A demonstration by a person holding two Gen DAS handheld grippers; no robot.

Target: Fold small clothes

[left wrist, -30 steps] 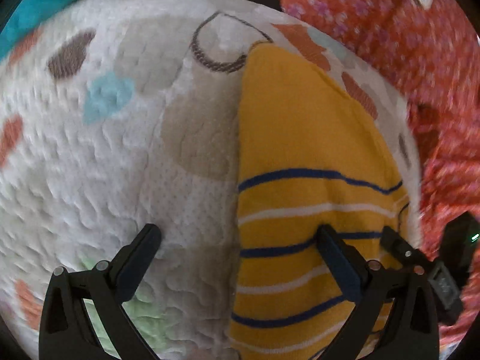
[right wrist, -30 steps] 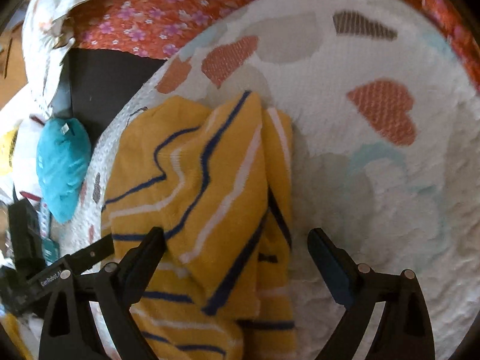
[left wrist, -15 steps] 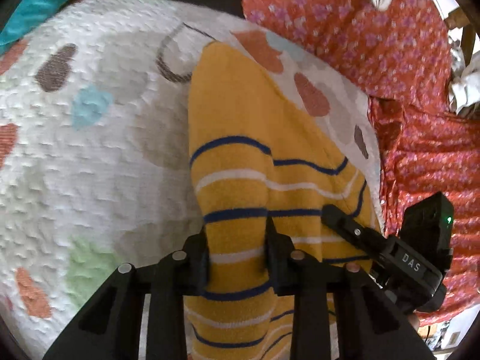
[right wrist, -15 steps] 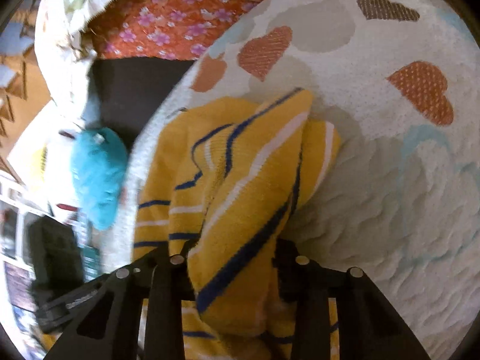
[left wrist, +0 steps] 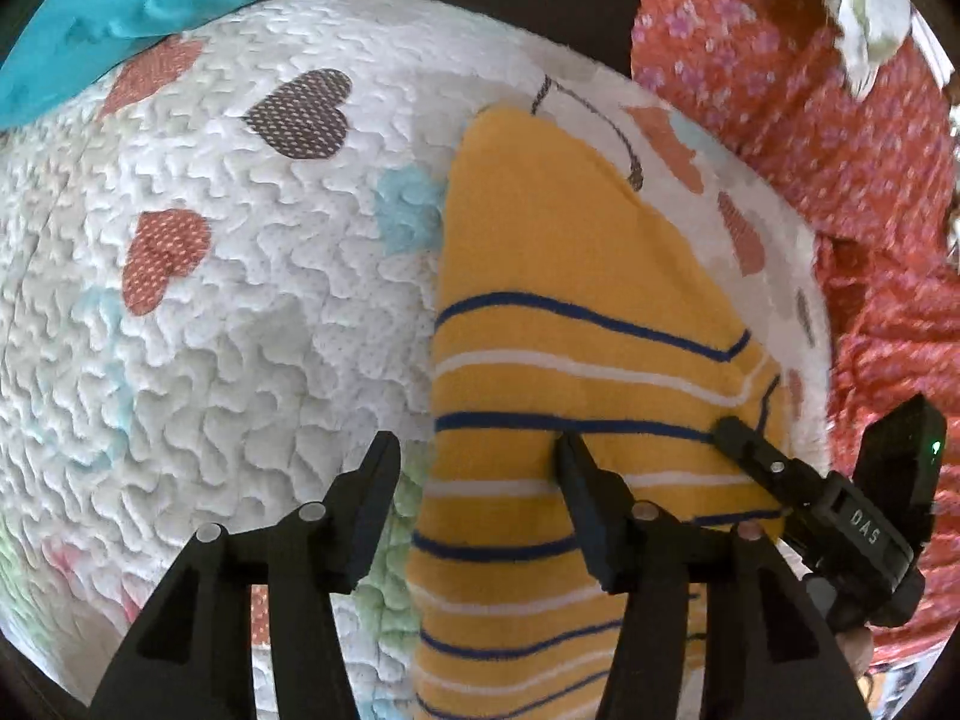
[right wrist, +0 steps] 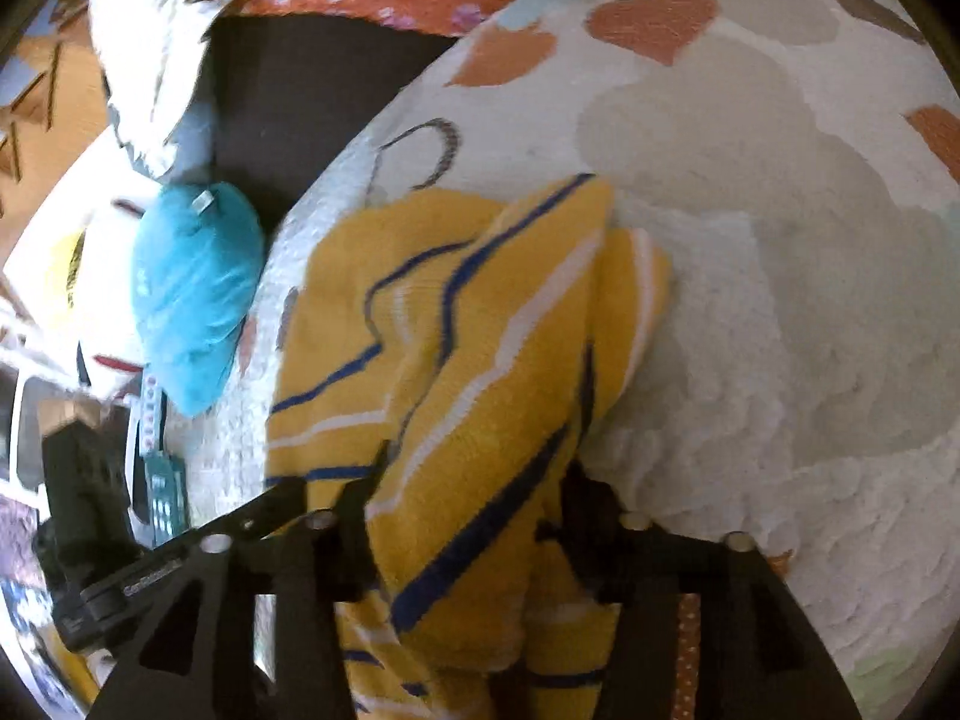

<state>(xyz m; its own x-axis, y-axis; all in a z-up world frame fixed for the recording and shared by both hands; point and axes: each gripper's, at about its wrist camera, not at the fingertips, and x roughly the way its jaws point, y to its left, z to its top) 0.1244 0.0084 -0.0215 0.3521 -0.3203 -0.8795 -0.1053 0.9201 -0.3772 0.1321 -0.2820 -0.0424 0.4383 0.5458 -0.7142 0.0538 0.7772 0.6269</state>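
A: Why do the left gripper (left wrist: 474, 468) jaws stand half apart?

B: They've just been opening; the yellow striped garment (left wrist: 576, 324) lies between them, edge unpinched, flat near the quilt's (left wrist: 228, 324) right edge.

A: And the right gripper (right wrist: 474, 480)?

B: Also opening, though bunched folds fill its jaws, apparently carried over for the fold. Whether the pads press, I can't tell.

Left of the yellow garment (left wrist: 558, 312) the quilt (left wrist: 228, 324) lies bare and open to a pass. A teal cushion (left wrist: 120, 18) bounds its far left corner, and red floral cloth (left wrist: 840, 138) crowds the garment's right. Seen from the right wrist, quilt (right wrist: 798, 276) right of the garment (right wrist: 480, 330) is bare too.
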